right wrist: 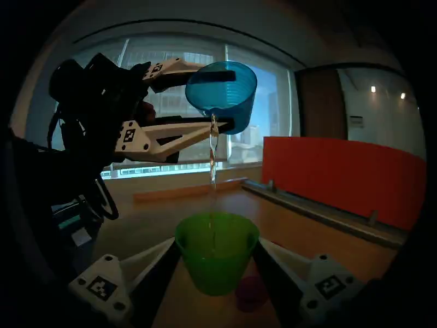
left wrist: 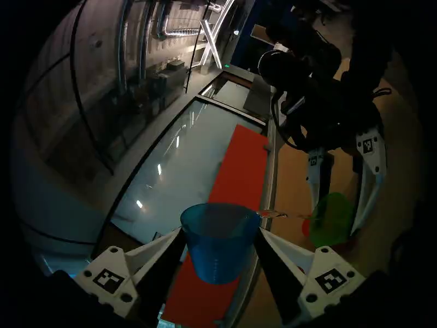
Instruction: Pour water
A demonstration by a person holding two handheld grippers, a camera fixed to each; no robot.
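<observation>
My left gripper (left wrist: 220,235) is shut on a blue translucent cup (left wrist: 220,249). In the right gripper view that blue cup (right wrist: 221,93) is tipped over, high above the table, with the left gripper (right wrist: 221,98) clamped around it. A thin stream of water (right wrist: 212,158) falls from its rim into a green cup (right wrist: 216,262). My right gripper (right wrist: 216,246) is shut on the green cup and holds it upright just below the stream. In the left gripper view the green cup (left wrist: 330,218) sits between the right gripper's white fingers (left wrist: 371,186), and the water stream (left wrist: 284,215) reaches it.
A wooden table (right wrist: 311,235) lies under both cups. A small magenta thing (right wrist: 251,292) rests on it below the green cup. A red panel (right wrist: 344,175) stands along the table's far edge, with large windows (right wrist: 164,109) behind. A person's dark sleeve (right wrist: 82,109) holds the left gripper.
</observation>
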